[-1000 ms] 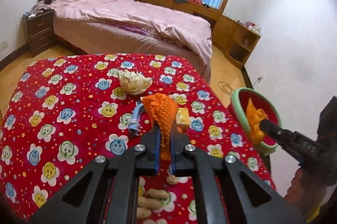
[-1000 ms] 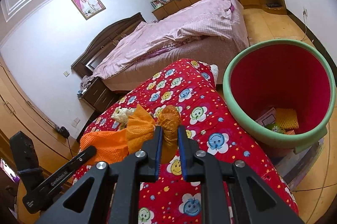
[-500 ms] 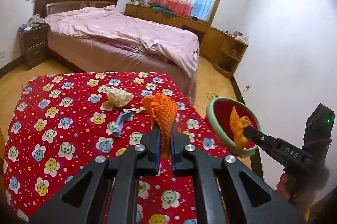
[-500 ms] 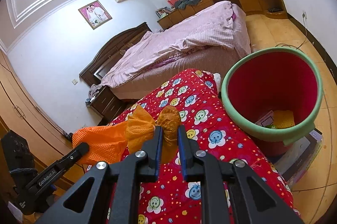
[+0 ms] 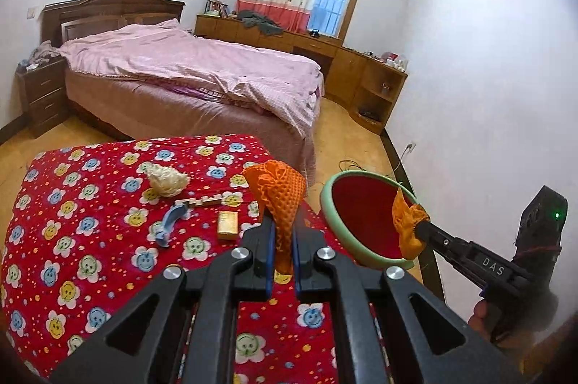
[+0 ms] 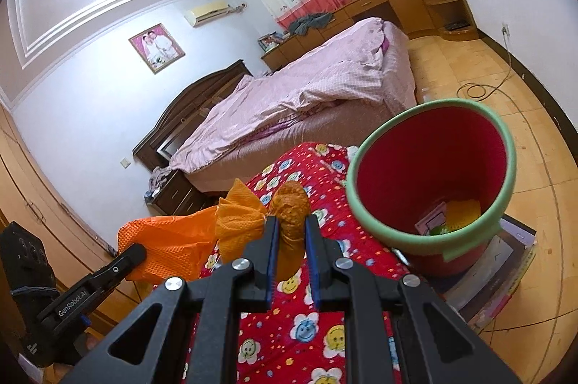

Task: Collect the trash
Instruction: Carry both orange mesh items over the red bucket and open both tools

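Note:
My left gripper [image 5: 281, 221] is shut on an orange dimpled foam net [image 5: 278, 189], held up above the red smiley tablecloth [image 5: 90, 239]. In the right wrist view the same left gripper [image 6: 135, 252] shows at lower left with its net [image 6: 166, 243] spread out. My right gripper [image 6: 290, 221] is shut on a crumpled orange-brown wad [image 6: 290, 207]. From the left wrist view, the right gripper [image 5: 421, 228] and its wad [image 5: 406, 225] hang in front of the red bin's green rim [image 5: 365, 173]. The bin [image 6: 426, 239] stands on the floor right of the table.
On the cloth lie a cream crumpled wad [image 5: 166, 180], a blue curved piece [image 5: 169, 221], a small yellow box [image 5: 227, 224] and a pale strip [image 5: 200, 201]. Inside the bin lies a yellow foam piece [image 6: 464, 208]. A bed [image 5: 180, 77] stands beyond the table.
Both grippers have risen and drawn back from the table, each keeping its orange piece. The yellow box has come into sight; the peanuts near the front have dropped out of view.

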Available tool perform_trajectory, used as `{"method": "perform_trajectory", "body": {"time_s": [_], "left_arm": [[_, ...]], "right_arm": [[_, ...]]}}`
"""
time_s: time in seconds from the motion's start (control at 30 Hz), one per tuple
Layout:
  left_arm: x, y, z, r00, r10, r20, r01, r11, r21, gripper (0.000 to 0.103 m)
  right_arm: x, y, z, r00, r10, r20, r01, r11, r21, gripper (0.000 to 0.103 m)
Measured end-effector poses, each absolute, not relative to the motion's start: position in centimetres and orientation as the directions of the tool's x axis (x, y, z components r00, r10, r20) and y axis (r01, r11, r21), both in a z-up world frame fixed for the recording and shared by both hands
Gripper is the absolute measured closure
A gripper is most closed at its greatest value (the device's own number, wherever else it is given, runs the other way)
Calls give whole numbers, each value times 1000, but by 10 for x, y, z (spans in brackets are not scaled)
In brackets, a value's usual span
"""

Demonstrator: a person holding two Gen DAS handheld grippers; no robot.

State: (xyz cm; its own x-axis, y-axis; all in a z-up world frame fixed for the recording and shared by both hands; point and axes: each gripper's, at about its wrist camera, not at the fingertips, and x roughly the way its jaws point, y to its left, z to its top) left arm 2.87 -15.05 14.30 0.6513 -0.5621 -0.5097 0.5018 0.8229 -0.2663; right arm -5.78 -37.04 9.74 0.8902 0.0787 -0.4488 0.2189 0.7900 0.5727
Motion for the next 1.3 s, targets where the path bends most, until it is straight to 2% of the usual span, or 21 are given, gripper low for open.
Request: {"method": "perform_trajectory", "body": {"time_s": [0.27, 0.7, 1.03, 1.3], "left_arm": [[36, -188, 143, 624, -587, -515, 538, 801, -262, 97], [63, -278, 128, 539, -629, -560, 621, 746, -240, 97], [84, -342, 90, 463, -633, -621, 660, 714, -236, 97], [105, -356, 54, 411, -606, -681, 643, 722, -254, 97]], "right_arm": [[-65, -404, 95, 897, 55, -438, 249, 757, 604, 86], [-70, -478, 84, 878, -95, -470, 387, 721, 576, 86], [-55, -521, 56, 828, -131, -546, 468, 698, 542, 86], [-33, -531, 35, 790, -132, -599, 498, 707, 501, 85]]}}
